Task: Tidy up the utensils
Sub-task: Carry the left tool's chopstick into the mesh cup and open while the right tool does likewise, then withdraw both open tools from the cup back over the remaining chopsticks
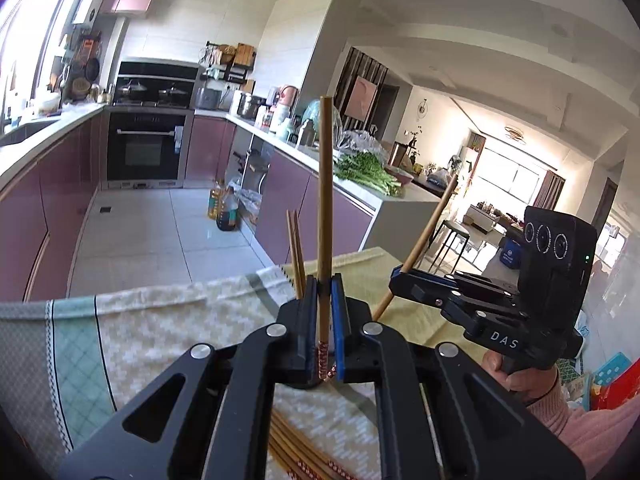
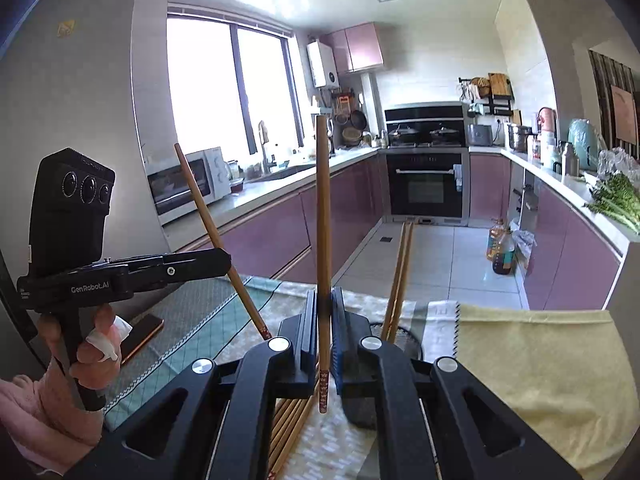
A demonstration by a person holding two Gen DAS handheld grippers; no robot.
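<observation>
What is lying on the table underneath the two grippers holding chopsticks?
Under the left gripper and right gripper, a patterned cloth covers the table, with loose chopsticks on it. The gripper bodies hide part of that pile.

A table is covered by a patterned cloth [image 2: 192, 320] in cream and teal checks, with a plain yellow towel [image 2: 532, 364] laid at its right end. Loose wooden chopsticks [image 2: 288, 424] lie bundled on the cloth, and a dark phone [image 2: 140, 338] rests near its left edge

Bright daylight, blown-out glare at the window [image 2: 224, 84], sharp focus, fisheye bending, dark corners.
</observation>
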